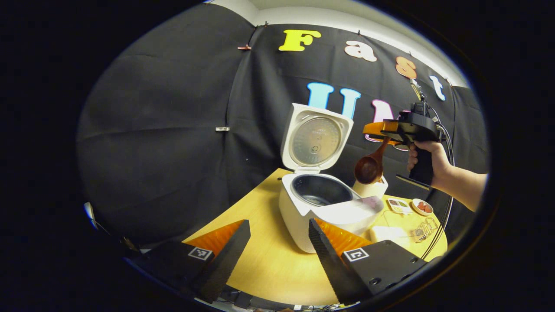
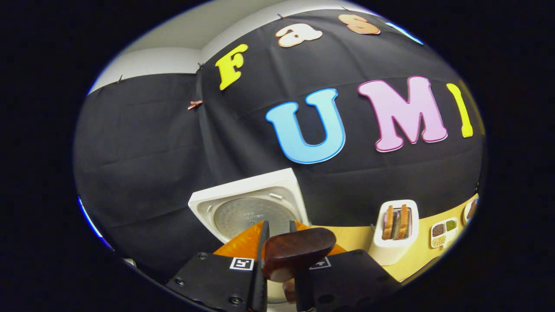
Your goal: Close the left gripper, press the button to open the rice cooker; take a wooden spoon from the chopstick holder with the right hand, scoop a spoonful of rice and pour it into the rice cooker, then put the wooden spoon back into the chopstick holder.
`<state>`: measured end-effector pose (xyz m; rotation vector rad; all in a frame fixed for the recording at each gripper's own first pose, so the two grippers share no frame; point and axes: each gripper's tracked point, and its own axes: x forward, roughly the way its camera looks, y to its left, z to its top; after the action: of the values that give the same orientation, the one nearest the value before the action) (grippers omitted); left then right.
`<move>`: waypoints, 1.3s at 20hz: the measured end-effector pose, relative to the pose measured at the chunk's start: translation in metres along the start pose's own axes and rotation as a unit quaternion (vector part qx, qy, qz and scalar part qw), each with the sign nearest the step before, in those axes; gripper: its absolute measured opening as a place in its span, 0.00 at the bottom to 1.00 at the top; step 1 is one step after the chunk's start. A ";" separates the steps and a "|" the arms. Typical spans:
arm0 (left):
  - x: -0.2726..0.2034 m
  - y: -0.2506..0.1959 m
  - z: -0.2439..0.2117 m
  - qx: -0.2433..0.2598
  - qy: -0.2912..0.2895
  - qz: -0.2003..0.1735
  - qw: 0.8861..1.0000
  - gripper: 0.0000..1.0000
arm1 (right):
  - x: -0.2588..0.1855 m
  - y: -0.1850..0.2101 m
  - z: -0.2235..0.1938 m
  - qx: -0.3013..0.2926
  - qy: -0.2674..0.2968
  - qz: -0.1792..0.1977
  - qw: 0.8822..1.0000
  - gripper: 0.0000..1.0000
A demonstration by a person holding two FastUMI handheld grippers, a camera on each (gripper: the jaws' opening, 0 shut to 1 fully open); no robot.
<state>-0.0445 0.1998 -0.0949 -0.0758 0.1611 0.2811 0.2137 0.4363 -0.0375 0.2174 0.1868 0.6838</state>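
Your right gripper (image 1: 381,132) has its jaws clenched on the dark, glossy wooden spoon (image 1: 370,167), bowl hanging down above the cooker's (image 1: 321,203) far right rim, clear of it. The white cooker stands open, lid upright, its dark pot bare to the air. Your left gripper (image 1: 277,247) hovers low with jaws released, smooth yellow table (image 1: 269,260) between them.
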 end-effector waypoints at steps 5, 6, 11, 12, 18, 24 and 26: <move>0.000 -0.049 0.015 0.018 -0.009 -0.043 0.999 0.94 | -0.060 -0.082 0.044 0.027 -0.029 -0.052 0.998 0.24; 0.001 -0.059 0.015 0.021 -0.009 -0.052 0.998 0.94 | -0.075 -0.099 0.053 0.031 -0.037 -0.067 0.997 0.24; 0.002 -0.108 0.026 0.034 -0.013 -0.081 0.996 0.94 | -0.148 -0.191 0.079 0.062 -0.056 -0.136 0.987 0.24; 0.002 -0.117 0.029 0.031 -0.013 -0.086 0.996 0.94 | -0.164 -0.209 0.079 0.071 -0.056 -0.149 0.985 0.24; 0.003 -0.168 0.039 0.020 -0.015 -0.091 0.996 0.94 | -0.246 -0.306 0.080 0.092 -0.055 -0.213 0.971 0.24; -0.004 -0.197 0.044 0.021 -0.015 -0.067 0.997 0.94 | -0.273 -0.382 0.045 0.121 -0.037 -0.252 0.959 0.24; -0.006 -0.202 0.042 0.020 -0.011 -0.054 0.998 0.94 | -0.274 -0.402 0.024 0.137 -0.025 -0.260 0.956 0.24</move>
<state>0.0130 0.0083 -0.0415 -0.0422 0.1411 0.1715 0.2539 -0.0461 -0.0917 0.4330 0.2787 0.1259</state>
